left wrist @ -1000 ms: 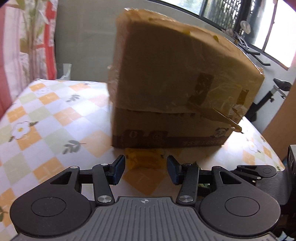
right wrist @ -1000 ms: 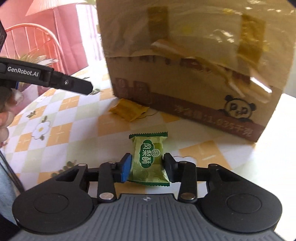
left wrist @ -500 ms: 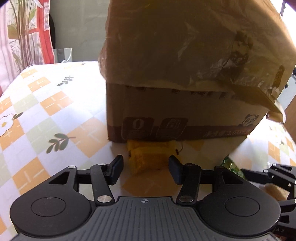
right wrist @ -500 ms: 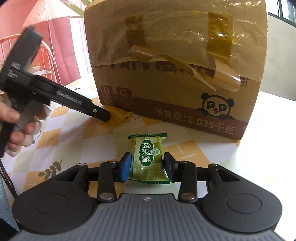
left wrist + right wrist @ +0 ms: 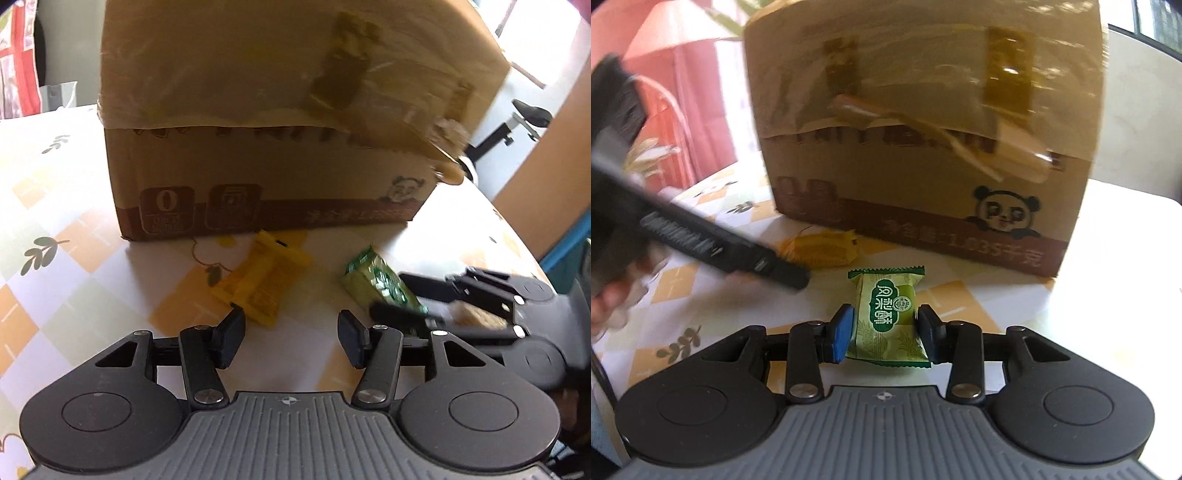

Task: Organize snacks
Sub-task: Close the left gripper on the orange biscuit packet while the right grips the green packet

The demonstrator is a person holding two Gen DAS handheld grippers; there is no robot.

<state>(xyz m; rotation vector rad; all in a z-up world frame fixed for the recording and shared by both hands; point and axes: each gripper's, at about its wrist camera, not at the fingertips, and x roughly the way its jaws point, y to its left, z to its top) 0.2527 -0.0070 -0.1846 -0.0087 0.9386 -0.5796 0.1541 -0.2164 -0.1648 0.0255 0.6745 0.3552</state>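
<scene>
Right gripper [image 5: 882, 330] clamps green snack packet [image 5: 886, 314] between its pads, just above checkered tablecloth [image 5: 55, 295], in front of taped cardboard box [image 5: 923, 147]. Left gripper [image 5: 291, 334] jaws have just been opening, now wide apart and empty, poised over yellow snack packet [image 5: 262, 282] lying on cloth near box base.

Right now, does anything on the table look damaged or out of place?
Yes. The cardboard box has tape peeling off its front in loose, curled strips. The yellow snack packet lies askew at the box's foot, and it looks crumpled.
</scene>
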